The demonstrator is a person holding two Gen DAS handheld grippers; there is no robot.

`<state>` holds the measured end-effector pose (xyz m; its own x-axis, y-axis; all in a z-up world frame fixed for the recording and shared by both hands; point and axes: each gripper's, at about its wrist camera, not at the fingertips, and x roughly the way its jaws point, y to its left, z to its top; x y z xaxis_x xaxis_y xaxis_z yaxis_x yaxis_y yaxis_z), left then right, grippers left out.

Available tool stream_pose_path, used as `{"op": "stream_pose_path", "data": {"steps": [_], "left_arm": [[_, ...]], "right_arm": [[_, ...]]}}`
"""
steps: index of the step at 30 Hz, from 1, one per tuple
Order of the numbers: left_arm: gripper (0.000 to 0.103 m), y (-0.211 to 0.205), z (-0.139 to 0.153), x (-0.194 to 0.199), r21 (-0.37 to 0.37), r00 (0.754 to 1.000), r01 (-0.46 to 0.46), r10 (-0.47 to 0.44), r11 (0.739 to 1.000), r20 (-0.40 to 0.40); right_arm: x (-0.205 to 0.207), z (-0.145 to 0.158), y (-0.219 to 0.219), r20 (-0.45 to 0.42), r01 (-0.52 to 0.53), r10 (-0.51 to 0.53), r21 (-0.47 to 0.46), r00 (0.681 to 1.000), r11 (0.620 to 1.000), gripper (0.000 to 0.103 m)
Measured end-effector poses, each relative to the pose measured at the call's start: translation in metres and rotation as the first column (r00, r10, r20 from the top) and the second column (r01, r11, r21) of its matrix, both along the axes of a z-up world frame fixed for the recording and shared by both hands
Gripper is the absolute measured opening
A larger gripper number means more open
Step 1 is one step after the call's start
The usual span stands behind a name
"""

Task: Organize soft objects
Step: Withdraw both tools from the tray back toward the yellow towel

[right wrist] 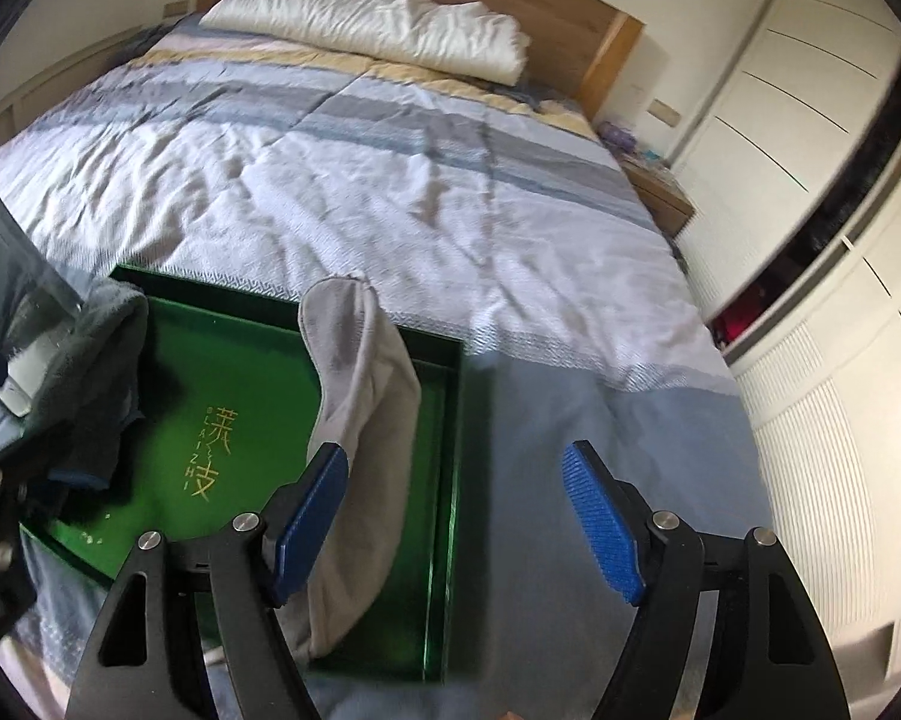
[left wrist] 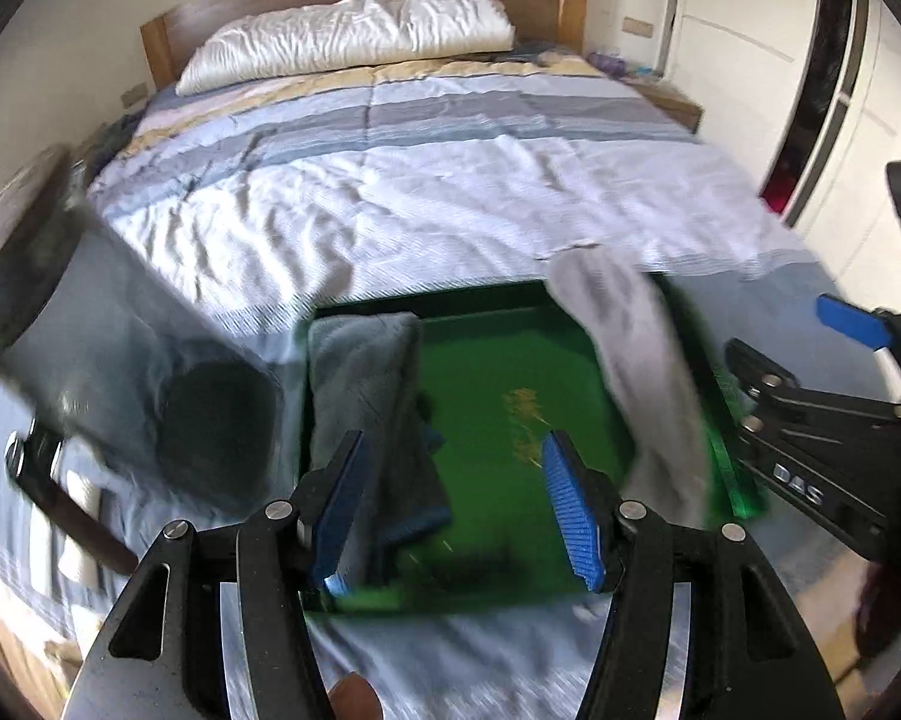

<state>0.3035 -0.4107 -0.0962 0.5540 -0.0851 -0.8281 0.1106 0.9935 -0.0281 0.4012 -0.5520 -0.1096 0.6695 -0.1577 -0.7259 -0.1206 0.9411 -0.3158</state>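
A shallow green box with gold characters on its floor lies on the bed. A folded grey-blue towel rests along the box's left side. A light grey sock lies along its right side, its toe hanging over the far rim. My left gripper hovers open above the box, with the towel below its left finger and nothing between its pads. My right gripper is also open, above the box's right wall. The sock runs below its left finger, and nothing is between its pads.
A striped blue, grey and white quilt covers the bed. A white pillow lies against the wooden headboard. White wardrobe doors and a bedside table stand on the right. A blurred grey shape fills the left edge.
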Motion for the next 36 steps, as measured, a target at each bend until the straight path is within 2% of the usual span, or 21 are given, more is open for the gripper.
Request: {"op": "stream_pose_path", "data": {"steps": [6,9,14,19,24,27,32,36], "left_arm": [[0.054,0.025,0.034,-0.066,-0.127,0.997,0.07,-0.071,0.989,-0.006],[0.054,0.048,0.047,-0.105,-0.132,0.994,0.109,-0.109,0.985,0.014],[0.054,0.115,0.058,-0.161,-0.076,0.993,0.116,-0.113,0.99,0.038],[0.054,0.202,0.054,-0.2,-0.022,0.999,0.037,-0.036,0.999,0.037],[0.054,0.273,0.039,-0.228,-0.01,1.0,-0.025,0.025,1.0,-0.002],[0.054,0.305,0.032,-0.24,0.022,0.999,-0.046,0.046,0.999,0.004],[0.054,0.355,0.02,-0.249,-0.013,0.997,-0.079,0.079,0.997,-0.026],[0.054,0.376,0.001,-0.254,-0.04,0.993,-0.105,0.102,0.994,-0.056]], "right_arm": [[-0.063,0.032,0.002,0.059,0.019,-0.024,0.08,0.998,0.997,0.074],[-0.106,0.046,0.015,0.081,-0.004,-0.003,0.081,0.997,0.997,0.074],[-0.177,0.063,0.062,0.106,-0.084,0.071,0.117,0.992,0.99,0.074],[-0.239,0.077,0.113,0.125,-0.174,0.156,0.151,0.98,0.973,0.074],[-0.288,0.079,0.166,0.132,-0.249,0.226,0.202,0.965,0.947,0.074],[-0.304,0.075,0.196,0.125,-0.272,0.247,0.249,0.961,0.93,0.074],[-0.321,0.064,0.244,0.086,-0.319,0.308,0.318,0.948,0.893,0.074],[-0.325,0.052,0.279,0.045,-0.351,0.355,0.304,0.934,0.886,0.074]]}}
